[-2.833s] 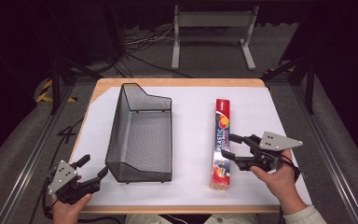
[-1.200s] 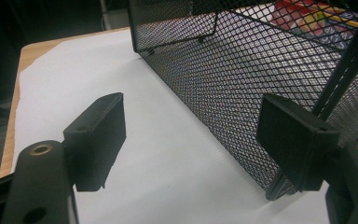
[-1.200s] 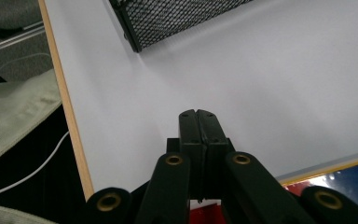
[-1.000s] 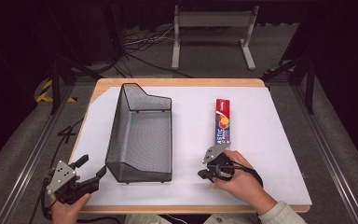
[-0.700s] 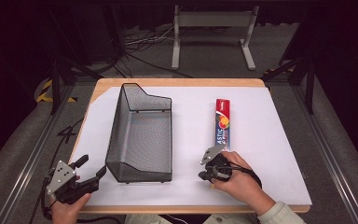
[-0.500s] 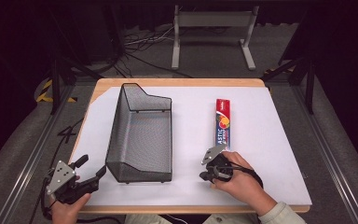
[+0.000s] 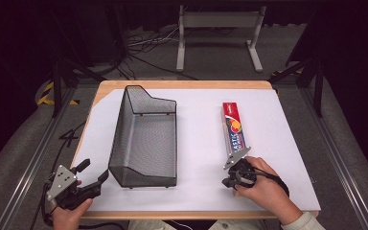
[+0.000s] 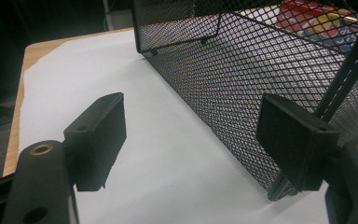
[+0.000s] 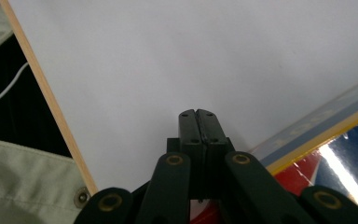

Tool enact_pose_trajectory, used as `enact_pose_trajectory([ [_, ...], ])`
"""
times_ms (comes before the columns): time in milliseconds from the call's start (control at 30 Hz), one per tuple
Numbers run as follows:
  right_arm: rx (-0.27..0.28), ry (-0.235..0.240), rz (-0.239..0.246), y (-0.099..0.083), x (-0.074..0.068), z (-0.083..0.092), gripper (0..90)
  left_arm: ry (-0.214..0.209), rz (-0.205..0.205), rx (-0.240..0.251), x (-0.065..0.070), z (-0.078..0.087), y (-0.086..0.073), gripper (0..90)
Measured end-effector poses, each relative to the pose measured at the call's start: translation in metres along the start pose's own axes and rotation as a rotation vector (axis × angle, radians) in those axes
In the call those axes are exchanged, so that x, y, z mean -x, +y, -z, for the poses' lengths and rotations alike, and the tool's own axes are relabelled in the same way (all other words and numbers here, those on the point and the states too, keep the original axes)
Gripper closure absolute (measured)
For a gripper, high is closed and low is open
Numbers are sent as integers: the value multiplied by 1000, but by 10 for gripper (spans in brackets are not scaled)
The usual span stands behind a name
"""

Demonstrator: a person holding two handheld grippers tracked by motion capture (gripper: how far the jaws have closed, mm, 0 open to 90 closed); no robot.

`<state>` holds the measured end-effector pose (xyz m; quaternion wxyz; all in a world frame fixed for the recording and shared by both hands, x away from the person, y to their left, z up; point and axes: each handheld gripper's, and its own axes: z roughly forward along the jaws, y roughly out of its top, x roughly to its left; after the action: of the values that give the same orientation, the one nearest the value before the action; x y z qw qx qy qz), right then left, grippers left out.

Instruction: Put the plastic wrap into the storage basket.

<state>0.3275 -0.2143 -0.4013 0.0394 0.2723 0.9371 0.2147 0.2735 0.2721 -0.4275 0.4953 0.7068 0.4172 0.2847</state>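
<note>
Plastic-wrap box [image 7: 233, 129]: flat on the white sheet [image 7: 196, 120], long axis running away from the person, near end just beside the right gripper [image 7: 235, 173].
Right gripper: jaws pressed together, empty.
Left gripper [image 7: 92, 176]: jaws wide, empty, mesh basket [image 7: 146, 139] just ahead-right.
Bare sheet lies between basket and box.

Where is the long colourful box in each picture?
High view: the box lies right of the mesh basket, its near end under the right claw.
Left gripper view: top right, seen through the basket's mesh.
Right gripper view: bottom right corner.
Shared landmark: the white table sheet.
</note>
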Motion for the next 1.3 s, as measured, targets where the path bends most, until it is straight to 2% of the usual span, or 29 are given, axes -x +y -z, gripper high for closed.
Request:
enact_pose_trajectory([
  [400,-1,-39,-85,-32,19,19,900,0,-1,-2,0,0,0,249],
  [700,4,-52,-147,-48,33,30,900,0,-1,-5,0,-1,0,249],
  [833,12,-43,-178,-54,40,33,900,1,0,-3,0,0,0,249],
  [967,15,-50,-194,-58,45,35,900,2,-4,-6,0,-1,0,250],
  [1100,8,-65,-183,-56,44,34,900,2,-3,-6,0,-1,0,250],
  [1167,26,-63,-183,-56,43,35,900,3,-3,-6,0,-1,0,250],
  [1300,113,-34,-179,-57,42,42,868,-1,-5,-7,0,-2,0,250],
])
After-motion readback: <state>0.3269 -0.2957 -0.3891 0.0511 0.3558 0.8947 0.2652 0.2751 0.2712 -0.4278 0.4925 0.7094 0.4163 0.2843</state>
